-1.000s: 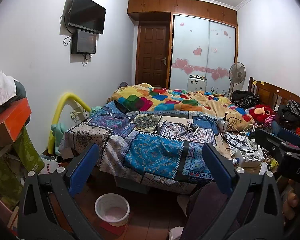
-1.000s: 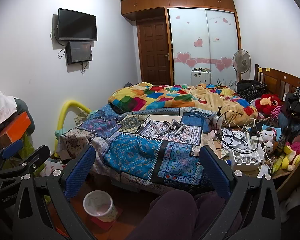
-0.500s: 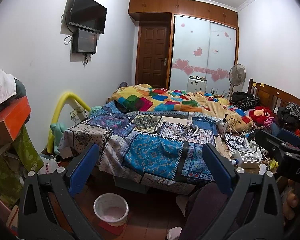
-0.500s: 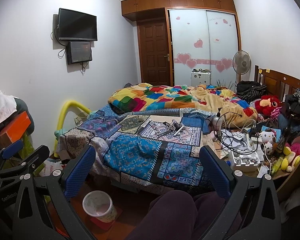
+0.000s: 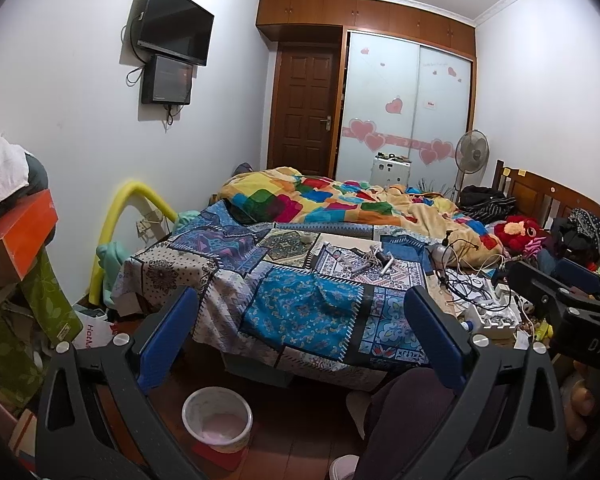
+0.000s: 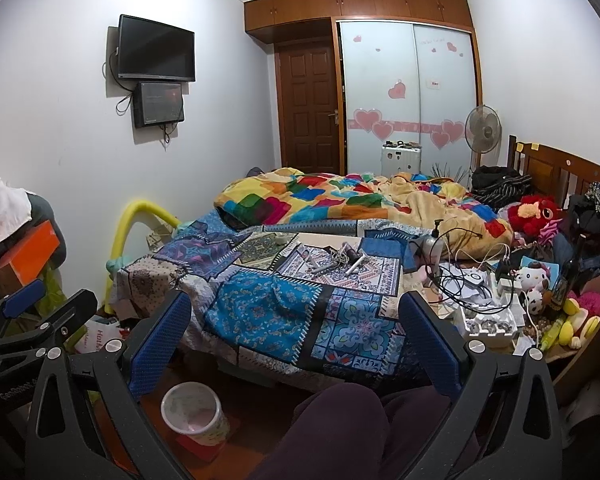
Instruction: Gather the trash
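Note:
A small white waste bin (image 5: 217, 418) stands on the floor at the foot of the bed; it also shows in the right wrist view (image 6: 192, 413). Small items, among them a crumpled wad and tubes (image 5: 366, 261), lie on the patchwork cover; they also show in the right wrist view (image 6: 342, 261). My left gripper (image 5: 300, 336) is open and empty, held above the floor in front of the bed. My right gripper (image 6: 296, 332) is open and empty, beside it. Each gripper shows at the edge of the other's view.
The bed (image 5: 300, 304) fills the middle, with a colourful quilt (image 6: 340, 200) behind. A cluttered bedside surface with cables, toys and a white tray (image 6: 488, 320) is at right. Boxes and bags (image 5: 16, 240) are stacked at left. The person's knee (image 6: 340, 428) is below.
Both views have shifted very slightly; the grippers stay open and nothing was picked up.

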Motion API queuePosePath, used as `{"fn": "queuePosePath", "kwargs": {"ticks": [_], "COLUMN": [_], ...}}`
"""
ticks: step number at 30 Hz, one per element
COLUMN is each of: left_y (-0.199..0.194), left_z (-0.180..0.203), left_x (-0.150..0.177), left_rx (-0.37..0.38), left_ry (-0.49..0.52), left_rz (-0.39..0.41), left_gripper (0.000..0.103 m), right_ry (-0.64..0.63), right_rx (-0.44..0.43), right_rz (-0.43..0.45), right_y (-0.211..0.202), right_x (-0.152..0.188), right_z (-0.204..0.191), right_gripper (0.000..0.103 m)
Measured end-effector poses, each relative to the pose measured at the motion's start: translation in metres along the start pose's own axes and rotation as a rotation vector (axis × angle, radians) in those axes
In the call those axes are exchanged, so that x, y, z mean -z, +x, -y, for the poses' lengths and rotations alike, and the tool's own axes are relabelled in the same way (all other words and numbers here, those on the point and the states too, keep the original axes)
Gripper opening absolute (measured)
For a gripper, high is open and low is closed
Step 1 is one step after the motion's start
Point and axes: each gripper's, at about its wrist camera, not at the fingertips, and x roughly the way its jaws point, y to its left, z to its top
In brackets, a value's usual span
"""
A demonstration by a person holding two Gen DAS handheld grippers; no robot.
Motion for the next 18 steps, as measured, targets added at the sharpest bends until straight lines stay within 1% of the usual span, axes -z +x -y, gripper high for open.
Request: {"fn": "queuePosePath", "kwargs": {"ticks": [6,7,10,12,13,14,16,18], "left_y": [0.016,0.022,0.039,0.053,0.058,0.066,0.082,0.102], "left_z": [-0.001,-0.002,-0.004,-0.003,-0.003,-0.002,-0.001,0.001], "left_x": [-0.011,-0.014,-0.024,-0.031,-0.034,-0.037,-0.043,-0.050], "left_rx": [0.015,0.019,0.017,0.011,0.004,-0.004,-0.005,-0.021], "left_ry": [-0.018,-0.026,-0.027,-0.020,-0.003,0.010,-0.011,-0.004], "left_rz": [-0.041,-0.078,-0.130,-0.136,-0.101,-0.084,-0.099,-0.105], "left_gripper": [0.103,0.103,0.103,0.103,0.103,0.103,0.103,0.103], "right_ry": [-0.023,-0.023,-0.036,-0.036,-0.033,-0.030,-0.026,-0.024], "right_rx": [0.018,0.018,0.029,0.038,0.040,0.042,0.048,0.054], "right_rz": [0.001,0.001,0.005,0.001,-0.003,-0.008,-0.018,-0.029], "right_y": [0.009,0.009,0.019,0.028,0.032,0.038,0.050,0.062], "right_x": [-0.005,-0.005,-0.010,-0.013,-0.016,-0.018,-0.023,-0.028], "right_z": [0.002,0.002,0.003,0.005,0.007,0.010,0.015,0.022], "right_gripper": [0.103,0.103,0.103,0.103,0.103,0.103,0.103,0.103]}}
